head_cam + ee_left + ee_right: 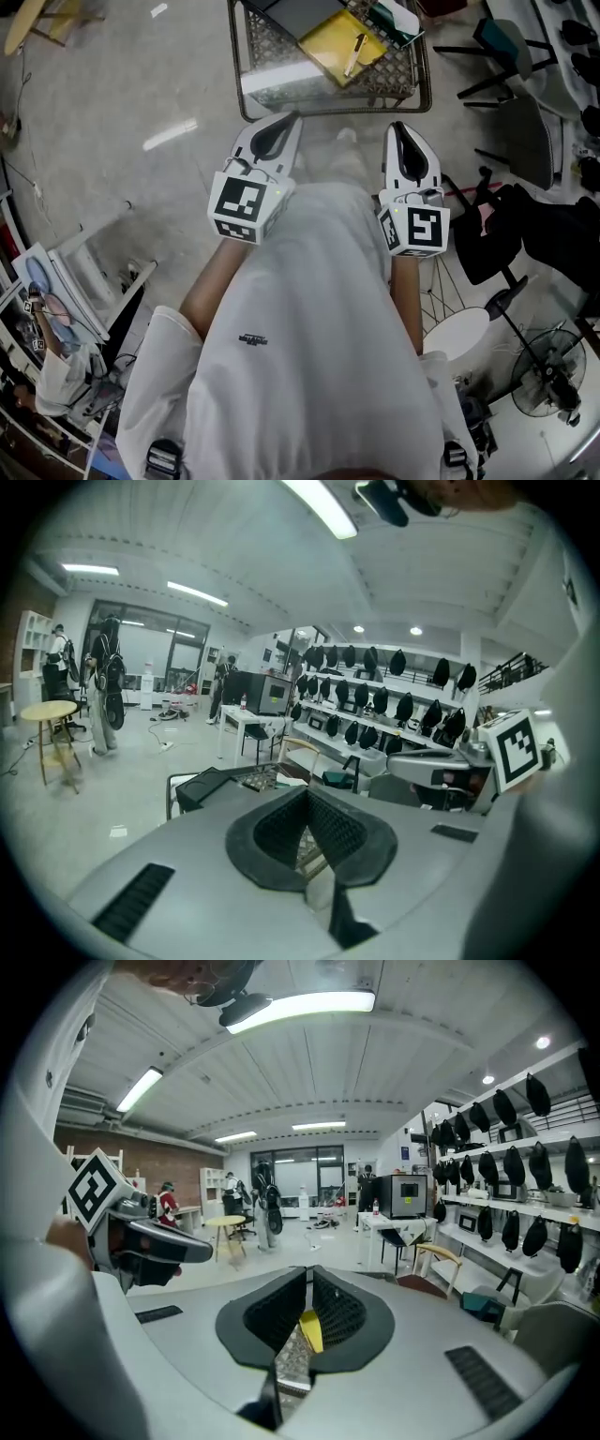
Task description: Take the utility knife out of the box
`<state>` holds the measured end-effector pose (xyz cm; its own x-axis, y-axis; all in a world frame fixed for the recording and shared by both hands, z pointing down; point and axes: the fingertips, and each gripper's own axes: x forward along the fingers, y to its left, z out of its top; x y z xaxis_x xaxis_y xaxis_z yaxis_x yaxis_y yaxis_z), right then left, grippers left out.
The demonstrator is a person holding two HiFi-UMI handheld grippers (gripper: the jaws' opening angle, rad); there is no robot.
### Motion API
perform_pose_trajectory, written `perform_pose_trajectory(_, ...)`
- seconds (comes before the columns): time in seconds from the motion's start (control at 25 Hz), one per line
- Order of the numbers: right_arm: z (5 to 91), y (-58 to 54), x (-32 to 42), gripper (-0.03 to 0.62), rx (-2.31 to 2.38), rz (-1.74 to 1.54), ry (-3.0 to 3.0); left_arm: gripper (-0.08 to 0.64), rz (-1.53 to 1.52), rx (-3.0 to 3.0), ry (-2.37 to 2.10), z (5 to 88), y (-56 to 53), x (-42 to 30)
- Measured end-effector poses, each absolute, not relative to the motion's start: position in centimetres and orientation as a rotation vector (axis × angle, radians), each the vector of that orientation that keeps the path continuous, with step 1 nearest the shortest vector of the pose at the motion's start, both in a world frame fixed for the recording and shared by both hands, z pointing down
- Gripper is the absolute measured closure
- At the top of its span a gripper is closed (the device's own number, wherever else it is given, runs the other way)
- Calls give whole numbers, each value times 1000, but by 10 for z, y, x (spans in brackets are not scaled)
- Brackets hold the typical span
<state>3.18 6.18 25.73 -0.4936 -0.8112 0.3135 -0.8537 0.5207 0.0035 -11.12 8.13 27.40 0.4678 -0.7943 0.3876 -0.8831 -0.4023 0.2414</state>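
Nothing was taken out yet. The left gripper (289, 120) and the right gripper (397, 127) were both clenched and empty, just short of the wire basket (281, 89). A slim thing (354, 53), maybe the utility knife, lay inside on a yellow folder (328, 45).

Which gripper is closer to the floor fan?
Right. In the head view the right gripper is up and left of the fan; the left gripper is farther left still.
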Motion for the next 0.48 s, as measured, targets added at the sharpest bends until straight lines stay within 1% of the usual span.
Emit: perform_pose_trajectory(0.48, 265, -19, 47, 592, 1217, 255, -2585, 558, 347, 2200, -1469, 284, 12, -76)
